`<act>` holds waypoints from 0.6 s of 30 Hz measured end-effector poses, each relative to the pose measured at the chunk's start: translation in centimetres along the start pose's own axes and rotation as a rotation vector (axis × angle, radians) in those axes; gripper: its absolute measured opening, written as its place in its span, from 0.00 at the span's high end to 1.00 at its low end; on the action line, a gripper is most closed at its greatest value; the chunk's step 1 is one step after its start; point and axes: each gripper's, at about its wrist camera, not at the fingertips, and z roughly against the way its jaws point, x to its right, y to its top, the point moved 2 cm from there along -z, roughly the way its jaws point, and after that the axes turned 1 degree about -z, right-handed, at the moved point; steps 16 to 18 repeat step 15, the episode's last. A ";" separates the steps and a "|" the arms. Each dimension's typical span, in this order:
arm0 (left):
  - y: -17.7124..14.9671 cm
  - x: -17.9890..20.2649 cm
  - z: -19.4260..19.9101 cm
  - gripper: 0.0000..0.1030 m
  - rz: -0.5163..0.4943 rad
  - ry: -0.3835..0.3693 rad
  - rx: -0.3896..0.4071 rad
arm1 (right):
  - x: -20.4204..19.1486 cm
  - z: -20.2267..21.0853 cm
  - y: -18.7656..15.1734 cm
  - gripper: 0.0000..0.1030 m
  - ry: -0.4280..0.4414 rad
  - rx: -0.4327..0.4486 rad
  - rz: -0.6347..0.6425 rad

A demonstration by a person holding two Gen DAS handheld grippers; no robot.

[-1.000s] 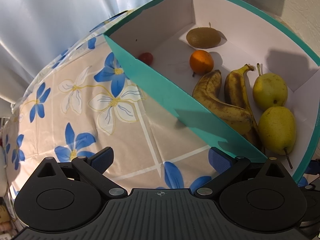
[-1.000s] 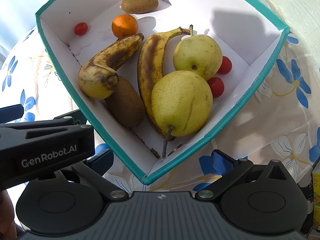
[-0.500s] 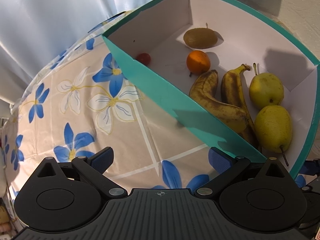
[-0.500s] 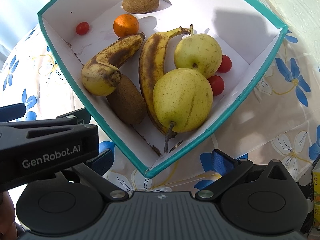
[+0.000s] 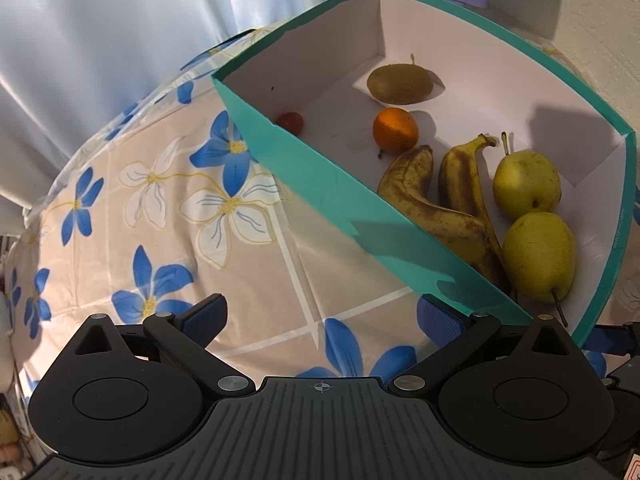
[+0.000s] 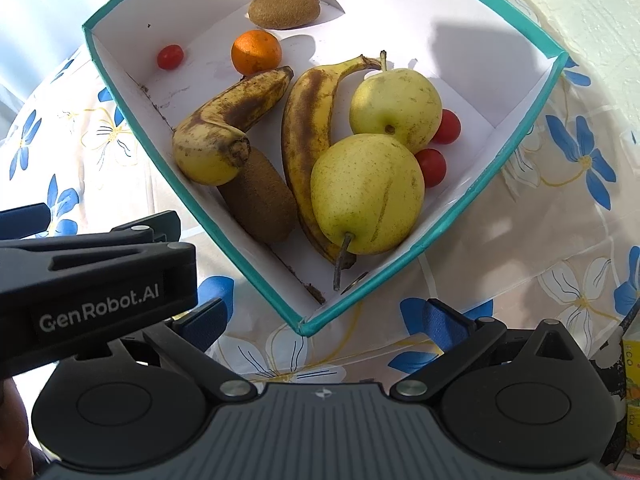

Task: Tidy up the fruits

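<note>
Fruits all sit inside the teal box (image 6: 496, 152): two pears (image 6: 368, 196) touching each other at 3 o'clock of box centre, two spotted bananas (image 6: 308, 136) side by side mid-box, one kiwi (image 6: 260, 200) wedged under the left banana's end at 7 o'clock, a second kiwi (image 6: 284, 9) alone at 12 o'clock by the far wall, orange (image 6: 256, 51) just below it, one cherry tomato (image 6: 170, 57) at 10 o'clock, two more tomatoes (image 6: 432, 166) tucked against the pears at 3 o'clock. No fruit visible on the floral tablecloth (image 5: 160, 208). So everything is boxed but only partly grouped by kind (pears and bananas paired; kiwis and tomatoes split), which fits either sorting under way or a finished "everything in the box" job; can't settle which. Right gripper (image 6: 328, 316) is spread wide with nothing between the pads, hovering over the box's near corner. Left gripper (image 5: 320, 316) likewise released and empty, low over the cloth outside the box's left wall, box at its 2 o'clock. If regrouping is the aim: come from above, clear the wall, close across the short axis of round fruit, squeeze lightly on bananas (very ripe, will bruise), and mind tomatoes rolling once a neighbouring pear shifts.
</note>
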 end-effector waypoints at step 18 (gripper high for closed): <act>-0.2 -0.2 1.7 0.00 0.004 0.037 0.084 | 0.4 0.7 -0.5 0.00 0.001 0.016 -0.008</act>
